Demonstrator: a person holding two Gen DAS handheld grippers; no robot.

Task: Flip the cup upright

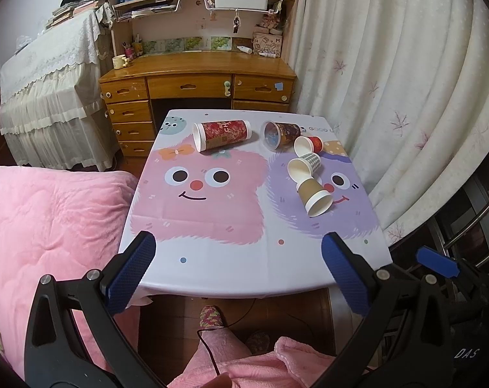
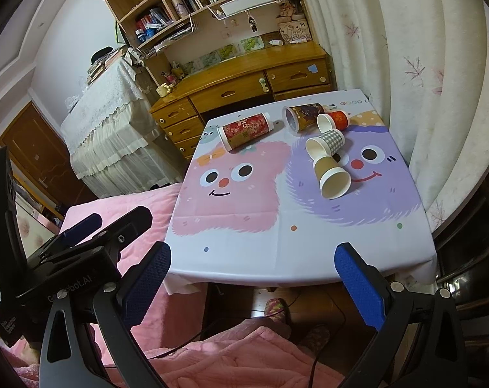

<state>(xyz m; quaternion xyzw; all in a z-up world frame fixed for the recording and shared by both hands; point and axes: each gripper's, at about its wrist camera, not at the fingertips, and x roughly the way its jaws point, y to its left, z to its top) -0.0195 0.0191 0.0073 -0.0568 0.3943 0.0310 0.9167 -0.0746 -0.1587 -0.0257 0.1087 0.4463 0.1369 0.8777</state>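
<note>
The left gripper and right gripper hung spread wide at the table's near edge, both empty. Five cups lay on their sides toward the far half: a tall red cup at far centre, a dark printed cup right of it, then a small red cup, a checked cup and a brown cup trailing nearer along the right. A wooden desk stood beyond.
</note>
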